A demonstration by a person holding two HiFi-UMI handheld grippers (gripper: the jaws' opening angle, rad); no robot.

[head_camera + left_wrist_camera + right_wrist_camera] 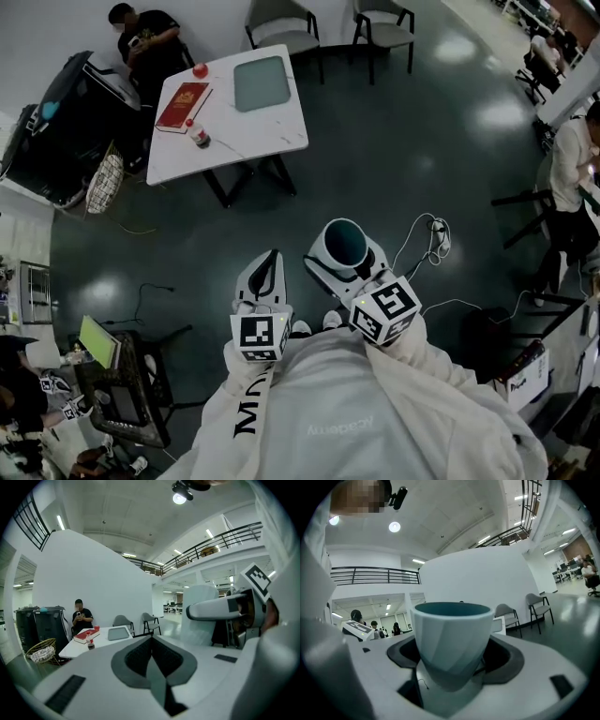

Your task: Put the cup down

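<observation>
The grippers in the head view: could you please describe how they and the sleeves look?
The left gripper and right gripper have white shells with dark grey pads lining the jaws. Each carries a cube with black-and-white square markers. The sleeves are white with dark lettering.

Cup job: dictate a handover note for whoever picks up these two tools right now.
Left tool: jaws together, empty.
Right tool: closed on the cup, which is upright and held in the air over the dark floor.
White table: some way ahead, with a red book and a small bottle on it.
Done: cup gripped.
Left: set the cup down on a surface and open the right tool.
</observation>
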